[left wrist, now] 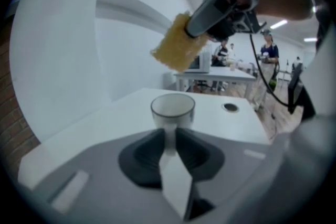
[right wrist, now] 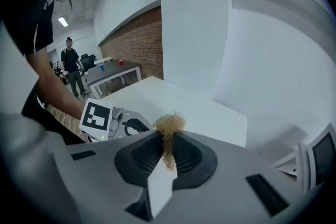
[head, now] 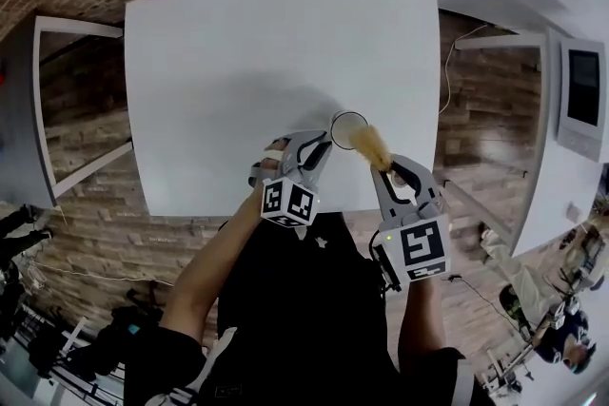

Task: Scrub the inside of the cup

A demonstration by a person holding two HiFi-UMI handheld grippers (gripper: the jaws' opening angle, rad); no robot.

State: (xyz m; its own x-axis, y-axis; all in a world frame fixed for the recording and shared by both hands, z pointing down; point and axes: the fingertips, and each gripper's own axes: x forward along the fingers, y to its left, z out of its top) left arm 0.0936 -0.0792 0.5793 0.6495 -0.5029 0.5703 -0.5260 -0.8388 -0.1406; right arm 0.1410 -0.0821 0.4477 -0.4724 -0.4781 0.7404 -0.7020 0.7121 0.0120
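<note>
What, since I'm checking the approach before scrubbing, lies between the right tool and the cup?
The yellow sponge, clamped in the right tool, juts out toward the cup. The head view shows it.

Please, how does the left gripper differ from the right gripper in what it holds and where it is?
The right gripper is shut on a yellow coarse sponge; the left gripper holds nothing, its jaws a little apart. The left gripper sits low, pointing at the pale round cup on the white table; the right gripper hangs higher, its sponge above cup level. Both are grey two-jaw grippers.
</note>
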